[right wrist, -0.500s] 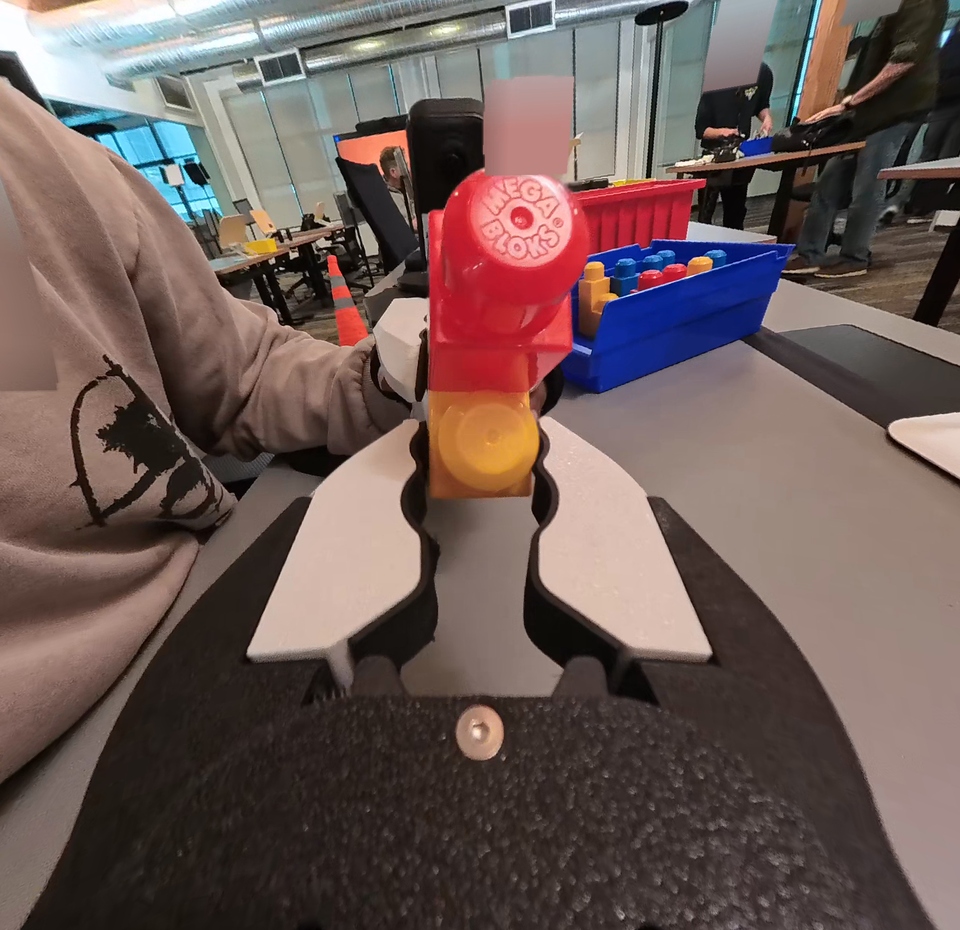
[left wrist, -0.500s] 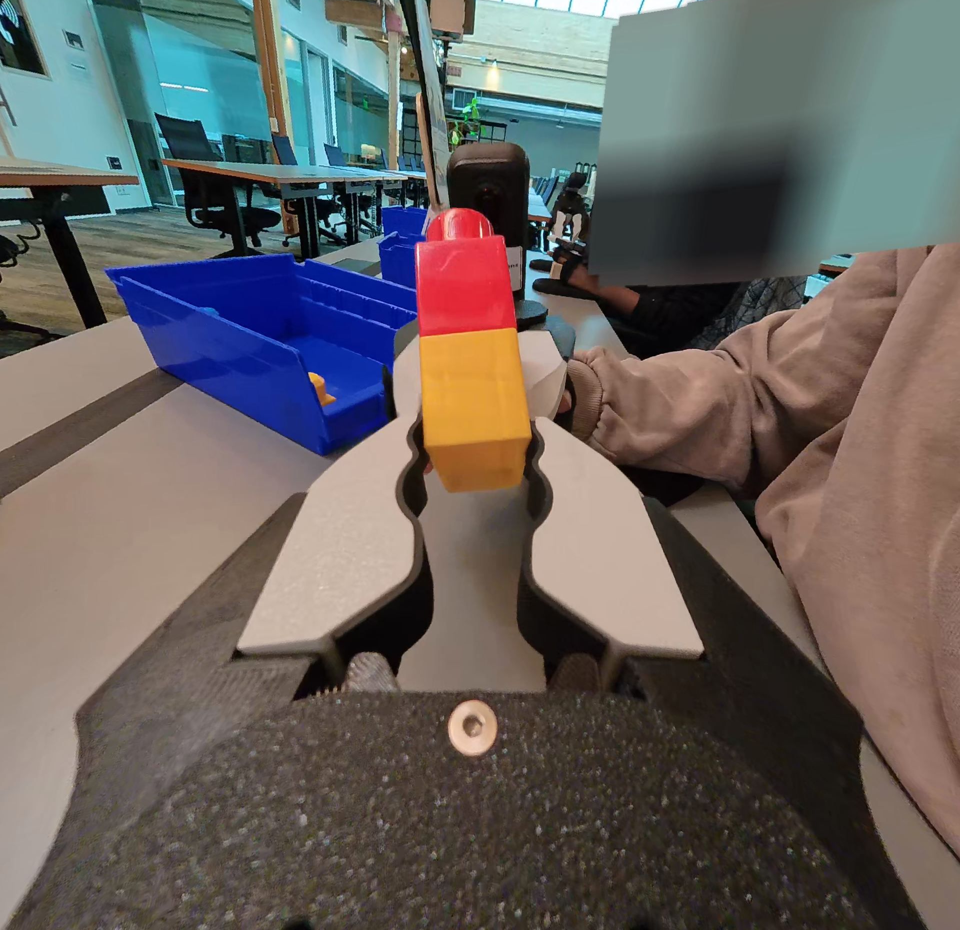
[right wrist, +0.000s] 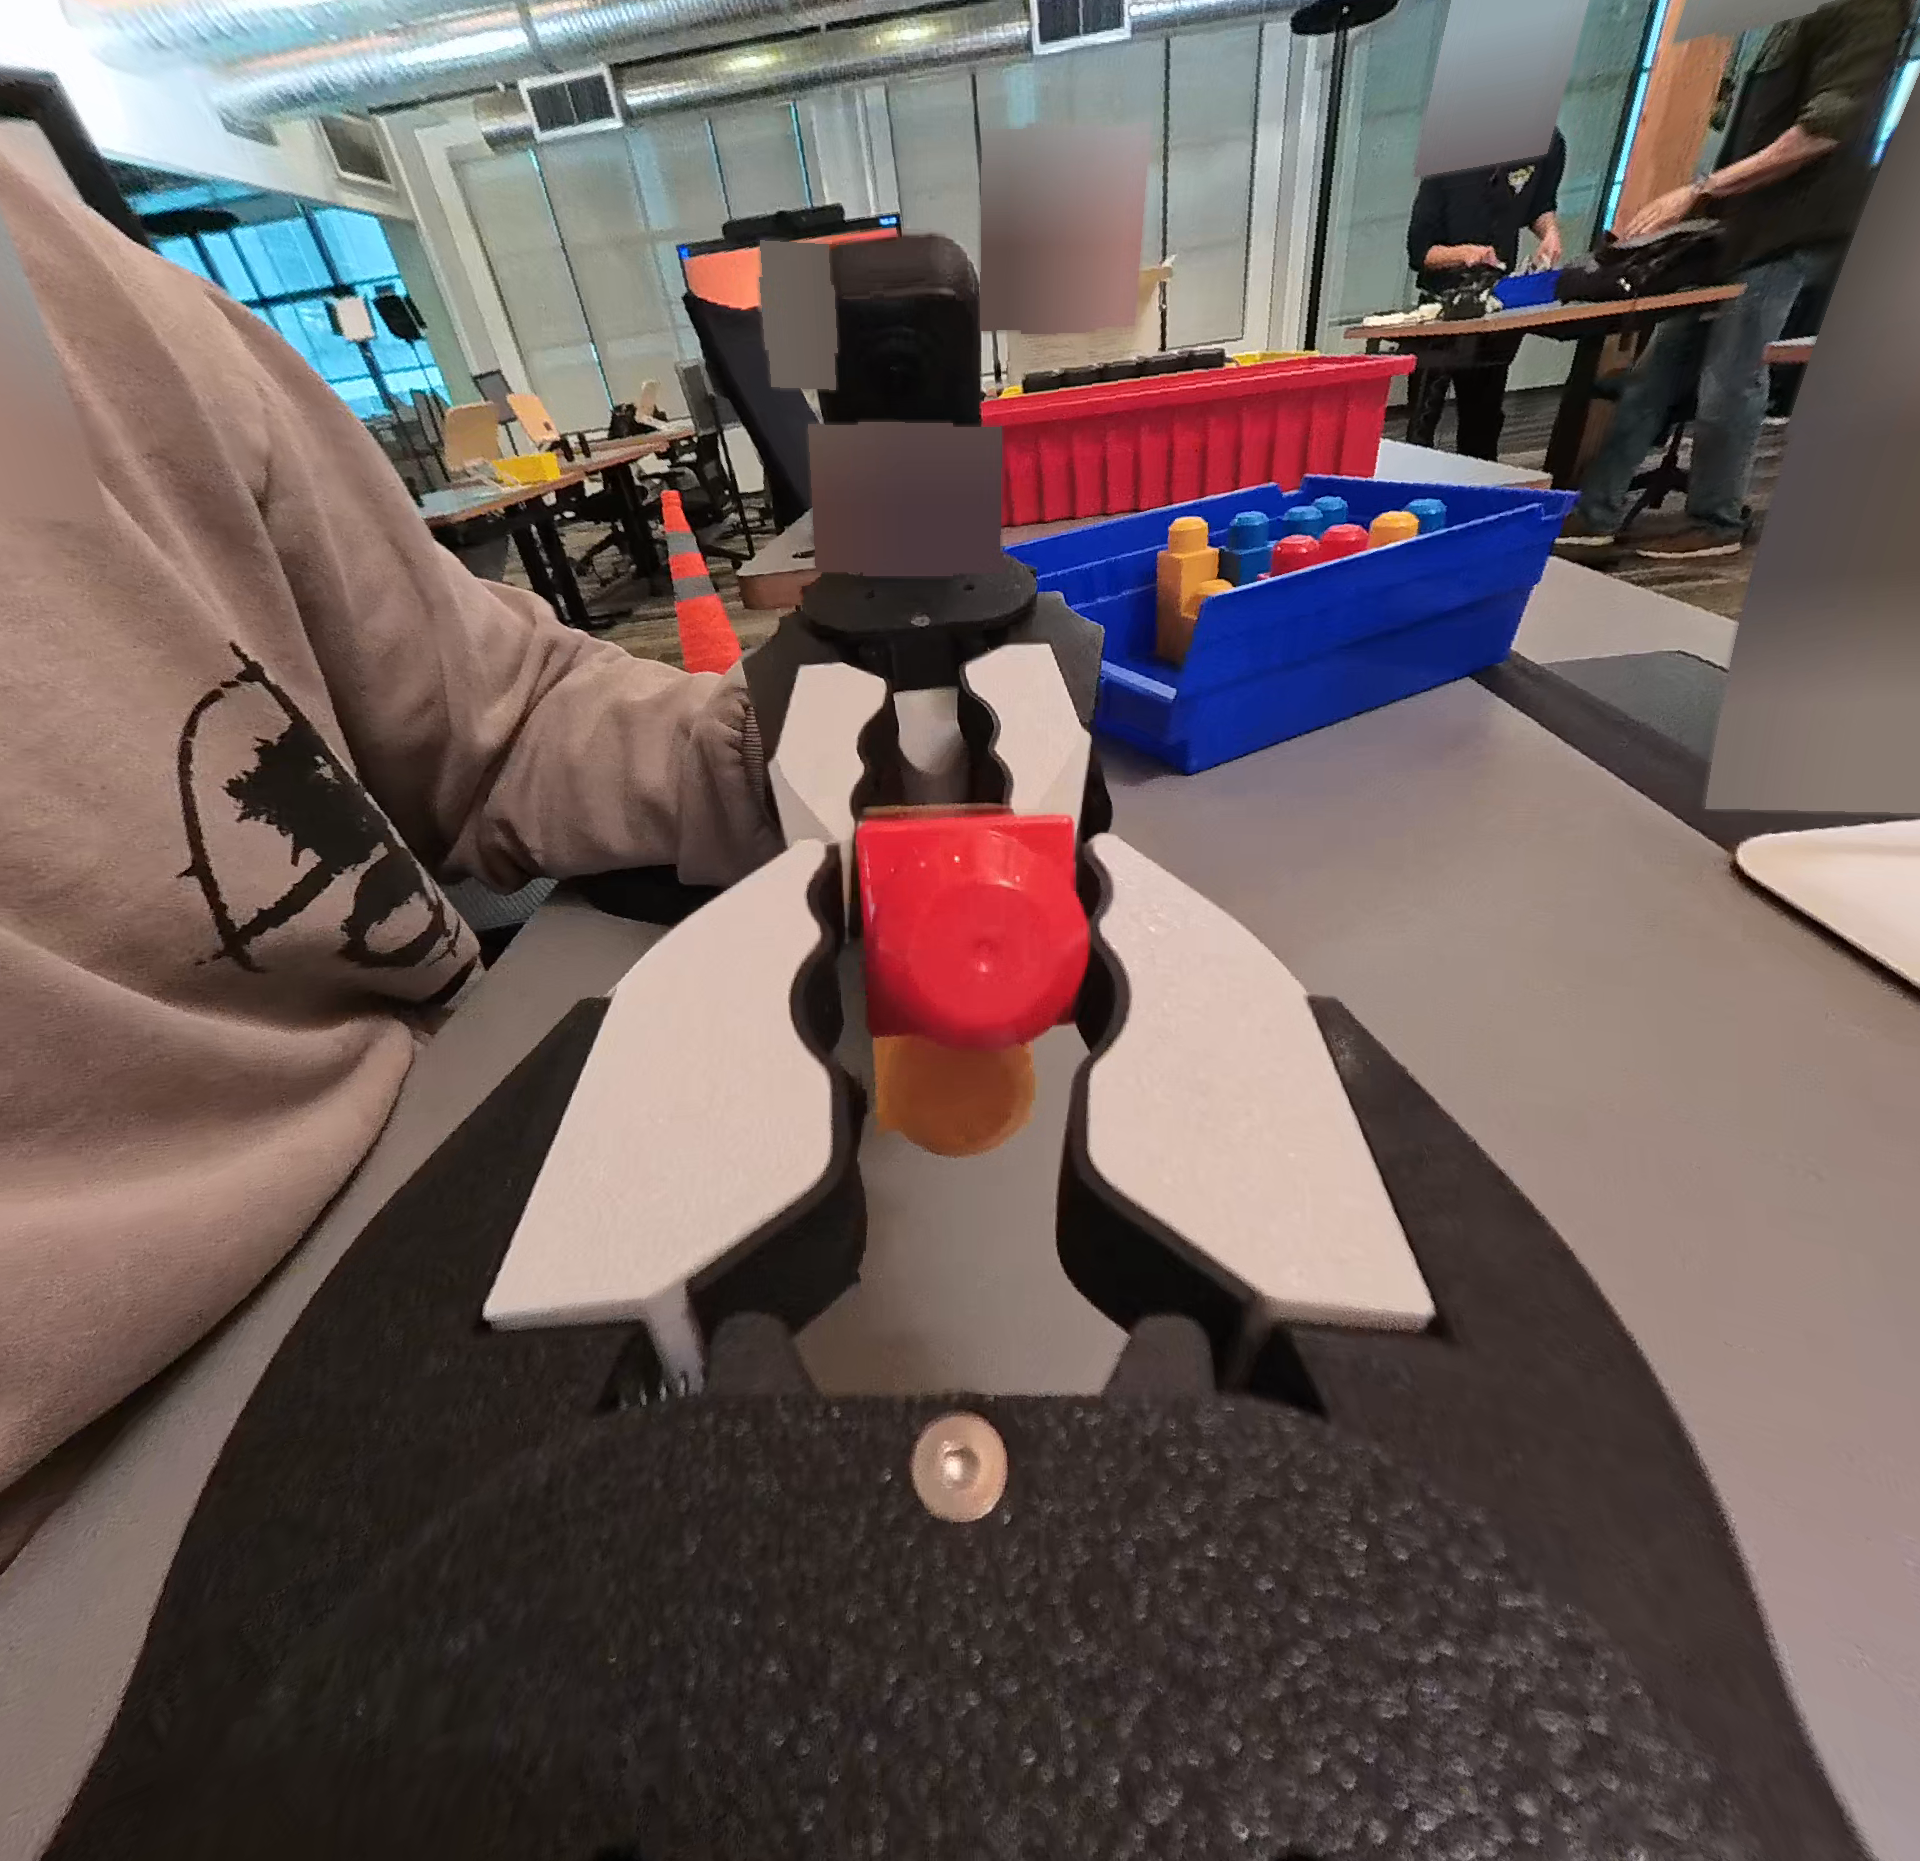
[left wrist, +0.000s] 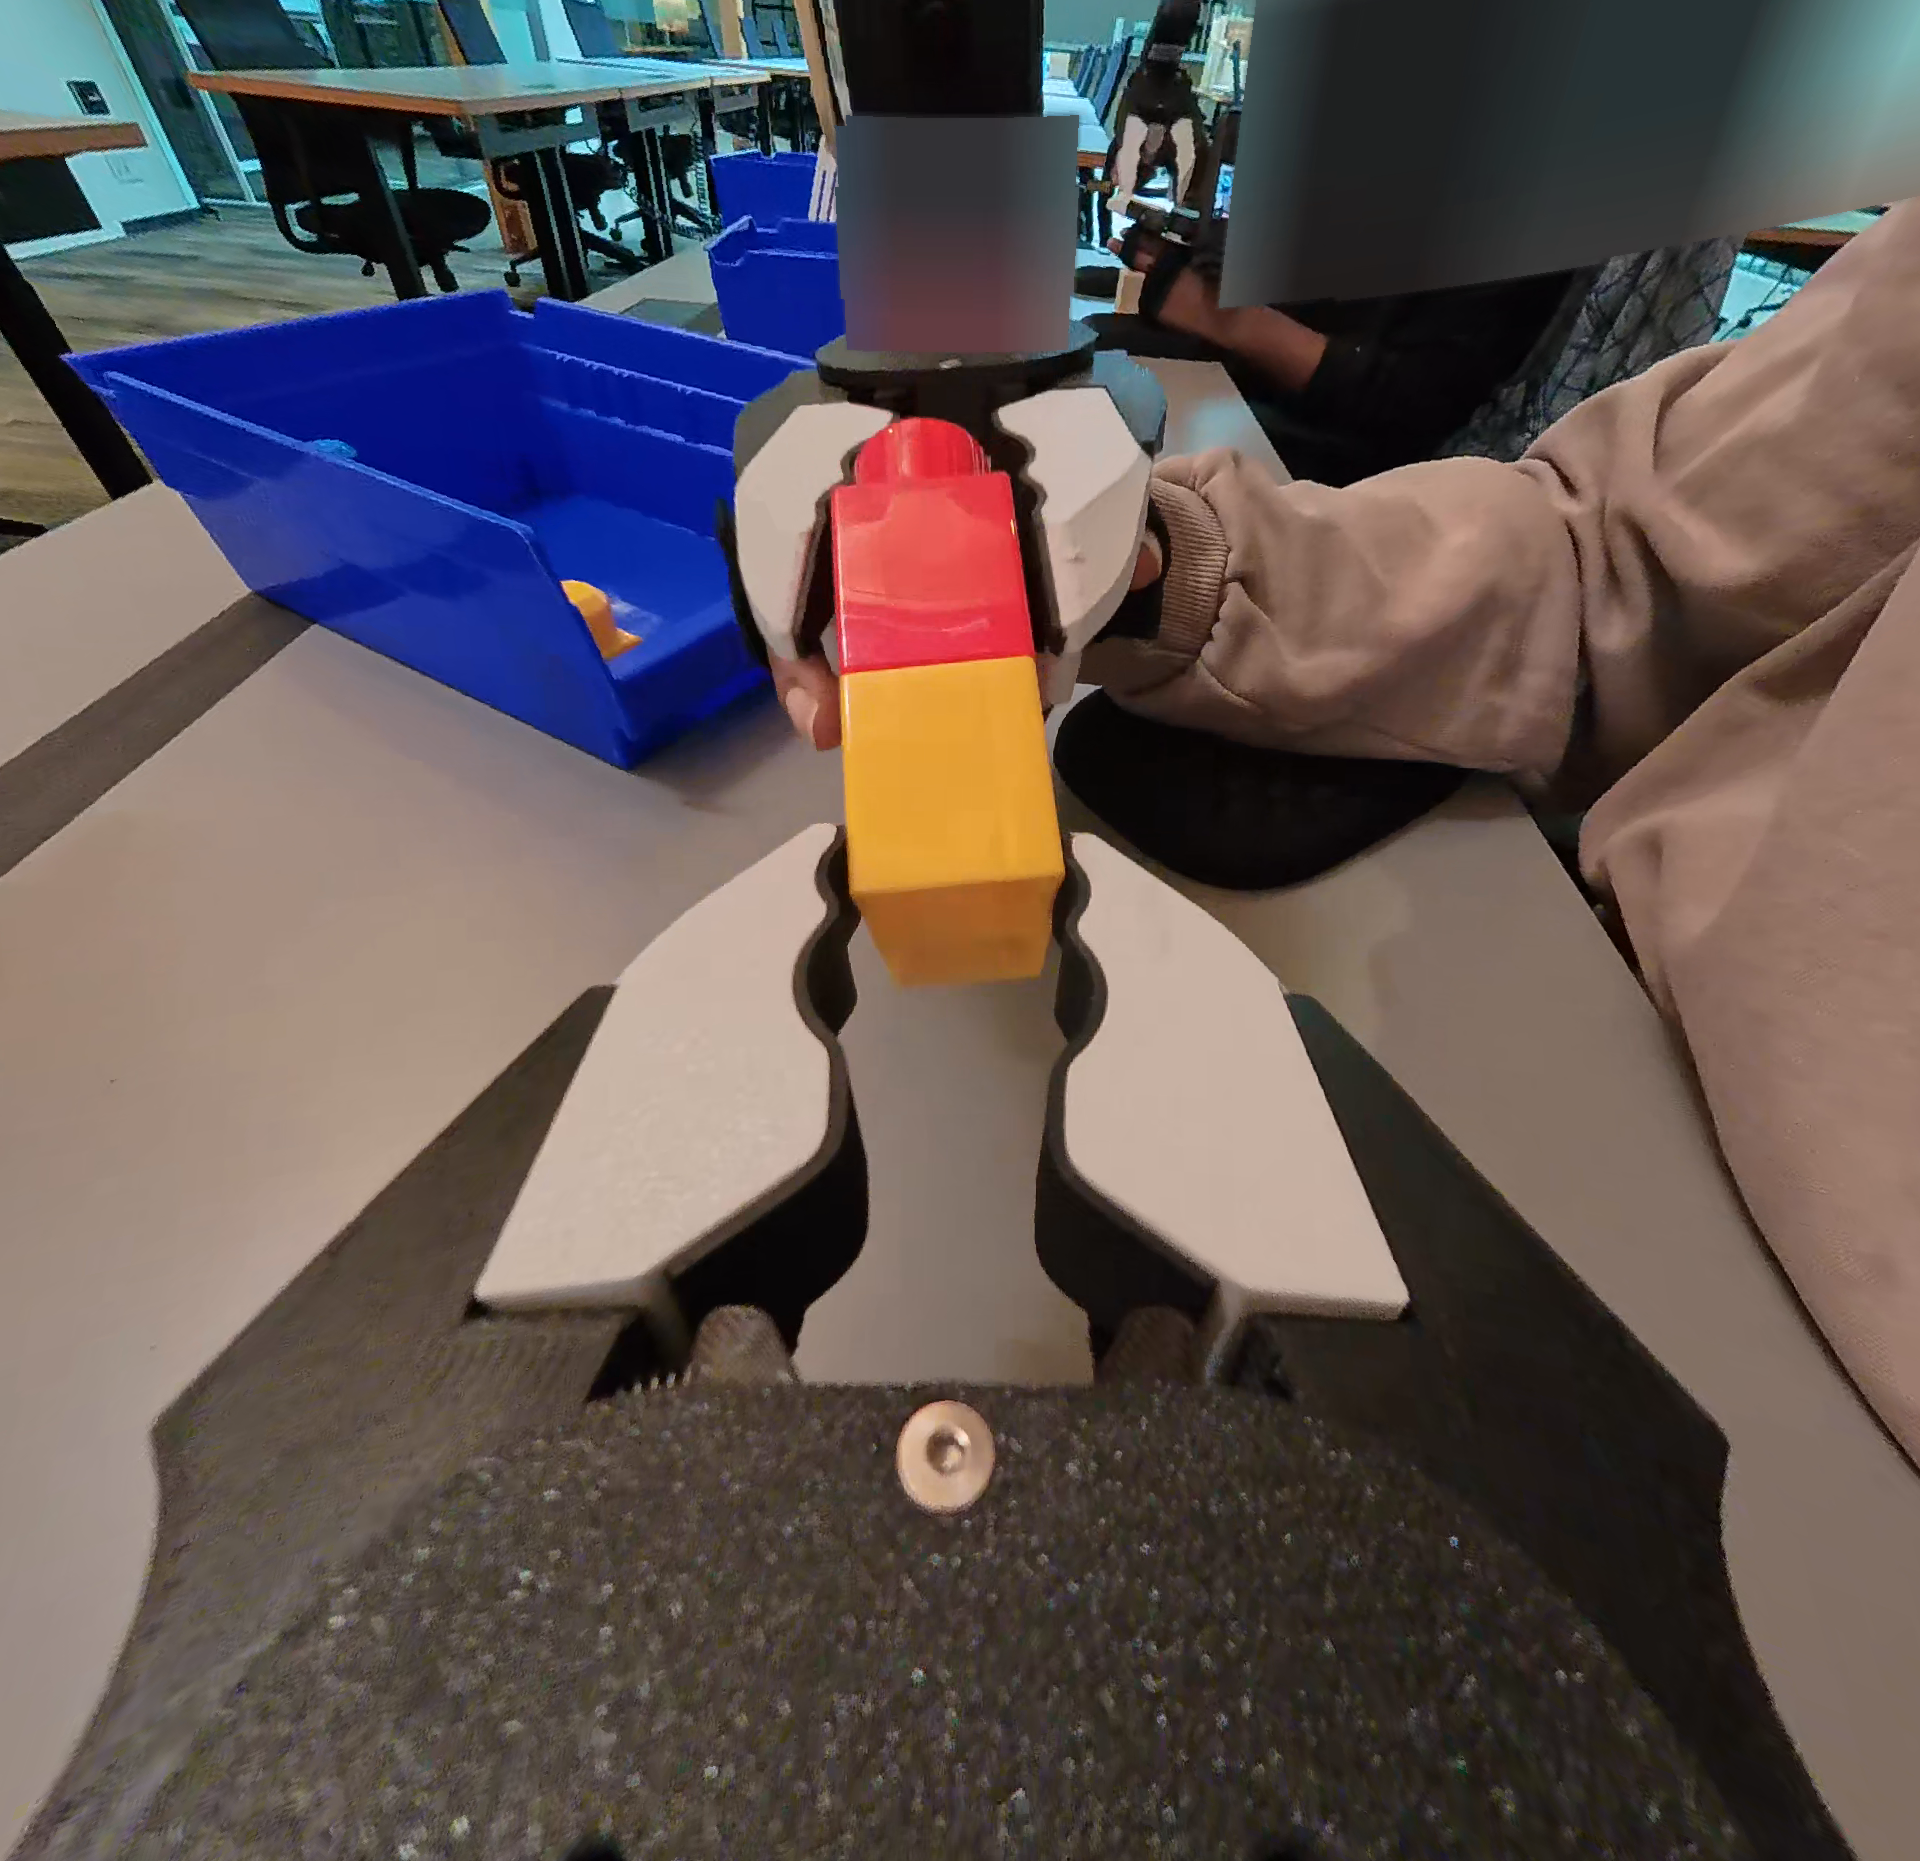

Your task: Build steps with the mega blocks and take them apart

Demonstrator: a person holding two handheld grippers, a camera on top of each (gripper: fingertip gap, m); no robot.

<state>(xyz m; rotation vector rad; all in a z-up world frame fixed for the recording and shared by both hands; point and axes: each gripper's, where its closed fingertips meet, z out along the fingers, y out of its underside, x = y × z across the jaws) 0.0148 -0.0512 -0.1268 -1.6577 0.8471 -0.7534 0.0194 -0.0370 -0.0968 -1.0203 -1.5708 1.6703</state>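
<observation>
Left gripper (left wrist: 951,866) clamped on yellow block (left wrist: 948,819), right gripper (right wrist: 961,876) clamped on red block (right wrist: 966,928) — both blocks joined, held above table (left wrist: 312,928). Beyond: blue bin (left wrist: 416,481) — sleeve (left wrist: 1455,585) alongside.

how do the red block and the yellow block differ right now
The red block sits between the right gripper's fingers; the yellow block sits between the left gripper's. In the left wrist view the red block is farther from the camera and the yellow nearer. Both look alike in shape and are joined end to end.
</observation>
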